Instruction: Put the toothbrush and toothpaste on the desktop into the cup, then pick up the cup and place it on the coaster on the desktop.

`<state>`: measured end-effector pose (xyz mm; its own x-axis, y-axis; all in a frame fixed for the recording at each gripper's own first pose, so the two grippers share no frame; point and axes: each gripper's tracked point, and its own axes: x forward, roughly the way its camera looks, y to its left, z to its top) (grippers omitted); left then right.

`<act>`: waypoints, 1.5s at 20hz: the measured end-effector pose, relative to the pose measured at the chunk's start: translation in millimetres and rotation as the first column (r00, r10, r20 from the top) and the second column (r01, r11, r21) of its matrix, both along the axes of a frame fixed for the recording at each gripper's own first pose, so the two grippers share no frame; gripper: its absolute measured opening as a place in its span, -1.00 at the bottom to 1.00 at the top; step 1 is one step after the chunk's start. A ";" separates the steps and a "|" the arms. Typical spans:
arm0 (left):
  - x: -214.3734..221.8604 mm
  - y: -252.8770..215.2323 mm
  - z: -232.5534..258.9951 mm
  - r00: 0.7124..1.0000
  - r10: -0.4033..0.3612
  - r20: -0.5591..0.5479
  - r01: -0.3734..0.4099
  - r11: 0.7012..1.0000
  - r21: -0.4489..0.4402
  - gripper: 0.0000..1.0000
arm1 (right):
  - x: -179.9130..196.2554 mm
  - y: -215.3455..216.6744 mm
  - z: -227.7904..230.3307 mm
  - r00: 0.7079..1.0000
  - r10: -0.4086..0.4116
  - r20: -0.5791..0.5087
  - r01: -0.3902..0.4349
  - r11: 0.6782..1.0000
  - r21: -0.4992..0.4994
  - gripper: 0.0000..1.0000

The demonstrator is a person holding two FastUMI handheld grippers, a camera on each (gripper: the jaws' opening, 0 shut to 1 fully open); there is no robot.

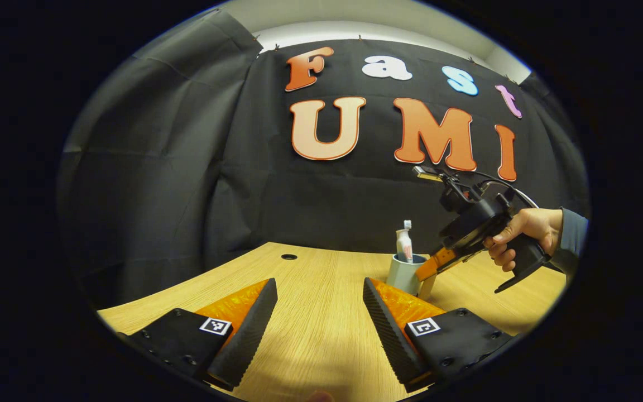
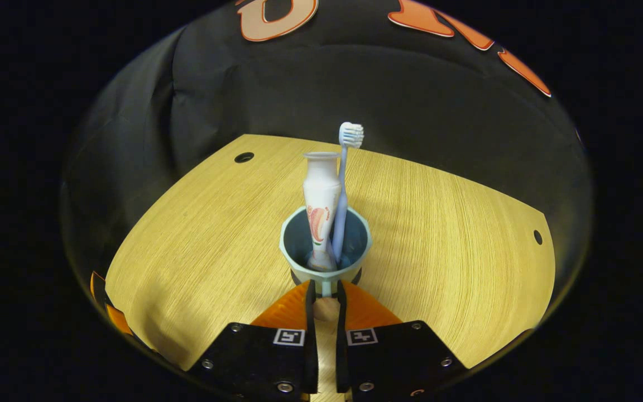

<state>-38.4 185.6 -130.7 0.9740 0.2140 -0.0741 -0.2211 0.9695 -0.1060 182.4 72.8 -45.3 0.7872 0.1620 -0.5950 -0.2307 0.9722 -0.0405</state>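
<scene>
Cup [image 2: 326, 274] upright near the middle of the tabletop [image 2: 438, 251], already loaded: toothpaste [image 2: 320, 195] standing cap-down inside, toothbrush [image 2: 344, 184] leaning beside it, touching it, bristles up and well clear of the rim. Both propped against the far wall, probably so that nothing tips out during a carry.

Clenched on the cup's small side handle: right claw [image 2: 326, 298], jaws nearly together with the handle pinched between them. Gripped by the handle rather than around the body, most likely because the body is too broad and the contents stick out above. In the left gripper view, same claw [image 1: 430, 271] slanting down to the cup [image 1: 397, 276] from the side, held in a hand [image 1: 522, 231] with a sleeve behind it.

Dark edge peeking out under the cup's base on both sides in the right gripper view; possibly the coaster, too hidden to tell. Likewise unclear whether resting or just lifted.

Farther out: left claw [image 1: 320, 312] released, jaws wide apart, nothing between them, hovering low over bare tabletop well short of the cup. Apparently kept back to leave room.

Judging by this, filling done; carrying or setting down in hand.
</scene>
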 end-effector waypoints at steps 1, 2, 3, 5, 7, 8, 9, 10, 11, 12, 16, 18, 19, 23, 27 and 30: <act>-0.4 0.4 -1.2 1.000 0.002 -0.003 -0.002 1.000 -0.005 0.97 | 0.5 -0.3 -4.0 1.000 -0.002 -0.003 0.002 1.000 0.001 -0.75; 0.8 -0.1 -2.6 1.000 0.001 -0.004 -0.001 1.000 -0.007 0.97 | 0.8 -0.4 -3.8 1.000 0.000 -0.004 0.000 1.000 0.004 -0.75; 0.3 -0.2 -2.7 1.000 0.000 -0.003 0.000 1.000 -0.008 0.97 | 1.2 0.2 -2.0 1.000 0.001 -0.001 -0.001 1.000 0.005 -0.75; 1.3 -5.2 -0.3 1.000 -0.003 0.001 0.003 1.000 -0.008 0.97 | 0.6 -0.9 -3.8 1.000 0.013 0.001 -0.013 1.000 0.003 -0.73; 1.2 -12.0 5.0 1.000 -0.009 0.008 0.009 1.000 -0.004 0.97 | -5.2 -3.8 -5.1 0.999 0.036 0.000 -0.036 0.999 -0.018 -0.50; 2.2 -16.5 8.5 1.000 -0.014 0.012 0.014 1.000 -0.002 0.97 | -9.9 -6.7 -2.1 0.999 0.043 0.015 -0.043 0.999 -0.022 -0.41; 5.8 -23.8 12.8 1.000 -0.023 0.019 0.023 1.000 0.004 0.97 | -16.3 -10.7 3.4 0.998 0.048 0.031 -0.047 0.999 -0.011 -0.19; 7.3 -28.7 17.2 0.999 -0.030 0.024 0.030 0.999 0.012 0.97 | -21.0 -12.0 4.3 0.998 0.054 0.045 -0.054 0.998 0.009 -0.09; 7.0 -33.3 21.1 0.999 -0.035 0.029 0.035 0.999 0.021 0.97 | -25.9 -14.9 5.9 0.997 0.055 0.058 -0.057 0.998 0.028 0.06; 7.5 -38.7 25.6 0.999 -0.042 0.036 0.041 0.999 0.026 0.97 | -30.8 -21.0 9.7 0.996 0.053 0.074 -0.056 0.998 0.039 0.21; 15.0 -62.6 40.4 0.996 -0.074 0.056 0.072 0.997 0.028 0.97 | -53.4 -49.2 38.2 0.979 0.041 0.200 -0.056 0.996 0.068 0.19; 19.9 -79.8 49.4 0.993 -0.098 0.073 0.096 0.995 0.029 0.97 | -67.1 -63.9 57.7 0.957 0.038 0.289 -0.061 0.996 0.069 0.41; 22.0 -91.1 56.7 0.990 -0.113 0.084 0.111 0.993 0.039 0.97 | -77.9 -76.9 72.5 0.936 0.025 0.351 -0.049 0.997 0.060 0.41; 34.9 -120.8 71.9 0.981 -0.159 0.111 0.153 0.986 0.059 0.97 | -104.8 -117.8 96.0 0.863 -0.041 0.503 0.037 0.999 0.018 0.66; 40.7 -152.5 88.5 0.968 -0.210 0.138 0.201 0.977 0.076 0.97 | -135.7 -141.6 111.6 0.797 -0.069 0.601 0.068 0.997 0.024 0.67; 41.4 -172.8 96.4 0.959 -0.240 0.148 0.227 0.968 0.104 0.97 | -155.9 -149.4 123.5 0.739 -0.083 0.669 0.079 0.996 0.037 0.68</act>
